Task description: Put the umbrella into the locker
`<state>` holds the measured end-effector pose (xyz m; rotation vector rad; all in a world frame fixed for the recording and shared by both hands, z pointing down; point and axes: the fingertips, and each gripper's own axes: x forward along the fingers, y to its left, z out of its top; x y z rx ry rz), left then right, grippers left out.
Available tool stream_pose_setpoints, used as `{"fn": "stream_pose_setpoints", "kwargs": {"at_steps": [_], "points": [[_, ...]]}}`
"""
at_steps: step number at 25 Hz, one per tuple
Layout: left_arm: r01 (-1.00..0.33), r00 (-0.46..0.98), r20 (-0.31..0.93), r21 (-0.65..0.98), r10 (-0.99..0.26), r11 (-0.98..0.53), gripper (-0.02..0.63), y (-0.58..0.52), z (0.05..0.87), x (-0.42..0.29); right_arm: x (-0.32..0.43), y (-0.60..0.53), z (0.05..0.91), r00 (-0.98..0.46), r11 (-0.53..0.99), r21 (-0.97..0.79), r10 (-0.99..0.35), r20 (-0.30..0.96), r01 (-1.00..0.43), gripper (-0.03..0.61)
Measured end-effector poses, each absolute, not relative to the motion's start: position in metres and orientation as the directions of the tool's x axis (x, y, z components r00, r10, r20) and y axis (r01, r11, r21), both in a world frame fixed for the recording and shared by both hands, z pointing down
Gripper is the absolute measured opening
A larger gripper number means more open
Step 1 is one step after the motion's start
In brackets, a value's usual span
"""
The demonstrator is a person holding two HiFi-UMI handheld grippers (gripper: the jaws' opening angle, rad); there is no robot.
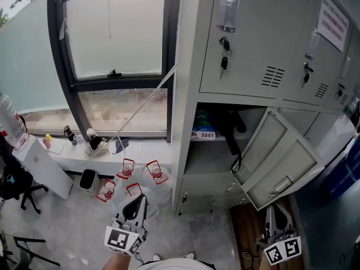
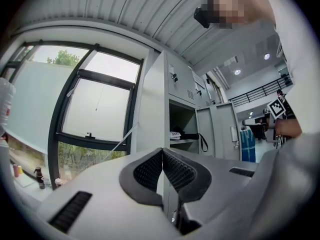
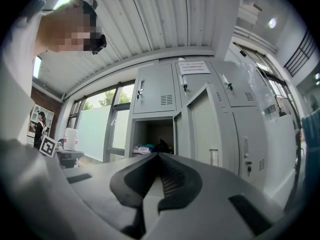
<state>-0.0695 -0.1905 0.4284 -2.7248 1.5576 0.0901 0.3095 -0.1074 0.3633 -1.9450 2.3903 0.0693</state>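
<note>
Already inside: umbrella [image 1: 229, 131] lying in the open locker [image 1: 253, 49]

Grey lockers are standing beside the window [image 1: 112, 32], one compartment's door [image 1: 281, 162] hanging wide open. The black umbrella is lying on the shelf [image 1: 209, 140] inside, its strap [image 1: 237, 163] dangling over the edge. The left tongs [image 1: 136, 198] and right tongs [image 1: 278, 212] are hovering well apart from it, each pressing its jaws together on nothing.

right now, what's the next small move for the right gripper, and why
Probably push the light grey metal locker door closed with the right gripper. The black folded umbrella already lies on the open compartment's shelf, and that gripper's jaws are together with nothing between them. The umbrella's strap hangs over the shelf edge, so go gently.
</note>
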Motion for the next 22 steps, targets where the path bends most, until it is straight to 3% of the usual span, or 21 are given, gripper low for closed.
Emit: {"fn": "stream_pose_setpoints", "kwargs": {"at_steps": [6, 22], "points": [[-0.867, 0.495, -0.04, 0.034, -0.868, -0.497, 0.023, -0.188, 0.429, -0.072, 0.314, -0.098, 0.366, -0.099, 0.102, -0.02, -0.989, -0.108, -0.995, 0.018], [-0.892, 0.448, -0.055, 0.034, -0.893, -0.45, 0.023, -0.171, 0.417, -0.094, 0.324, -0.093, 0.358, -0.052, 0.05, 0.023, -0.992, -0.117, -0.998, 0.018]]}}
